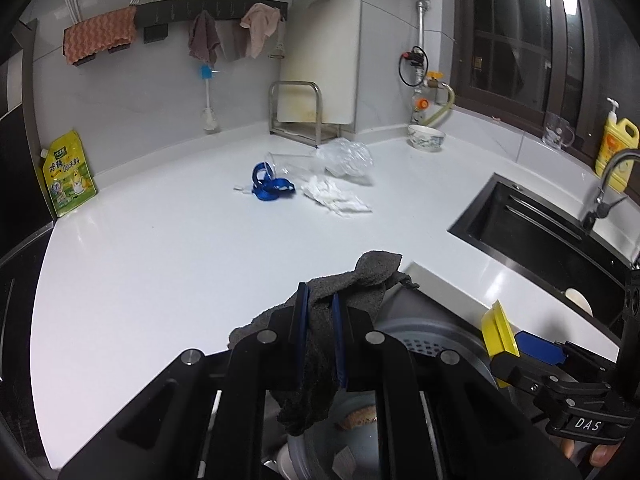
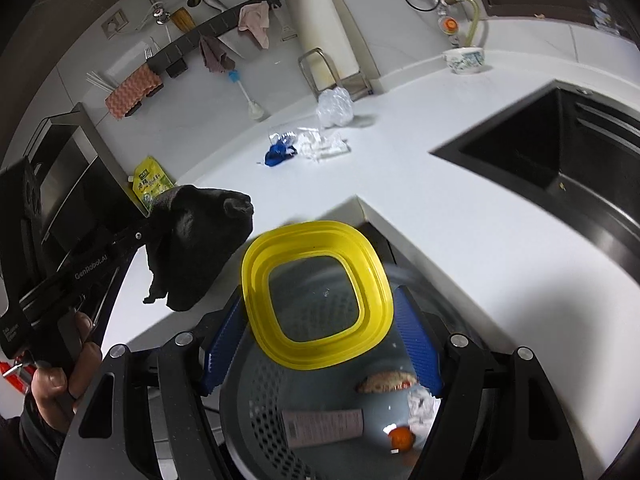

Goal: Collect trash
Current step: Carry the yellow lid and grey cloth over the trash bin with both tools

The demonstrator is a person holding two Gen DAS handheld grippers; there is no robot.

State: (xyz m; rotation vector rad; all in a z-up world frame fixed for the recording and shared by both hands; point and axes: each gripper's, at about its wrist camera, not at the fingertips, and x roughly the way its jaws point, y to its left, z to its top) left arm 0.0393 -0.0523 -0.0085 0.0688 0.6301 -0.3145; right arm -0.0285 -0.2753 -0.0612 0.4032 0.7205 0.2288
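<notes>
A dark grey cloth [image 1: 344,292] is pinched between the fingers of the left gripper [image 1: 320,344], which is held above the near rim of the grey trash bin [image 2: 256,392]. A yellow lid ring [image 2: 316,292] is seen just over the bin's mouth, at the right gripper [image 2: 320,344]; its blue pads [image 2: 418,344] stand wide, and from these pictures it cannot be told whether the ring is gripped or already loose. Inside the bin a paper card [image 2: 324,426], an orange fruit [image 2: 401,438], a wrapper [image 2: 386,382] and crumpled tissue [image 2: 422,404] are lying.

The step in hand is judged to be the dropping of the two carried items into the bin. For the next move, the cloth must be brought fully over the bin's opening before the fingers are spread.

More trash is left on the white desk [image 1: 160,248], well beyond the bin toward the wall: a blue strap [image 1: 270,186], a clear cup [image 1: 288,162], a clear plastic bag [image 1: 346,158] and white tissues [image 1: 334,198].
</notes>
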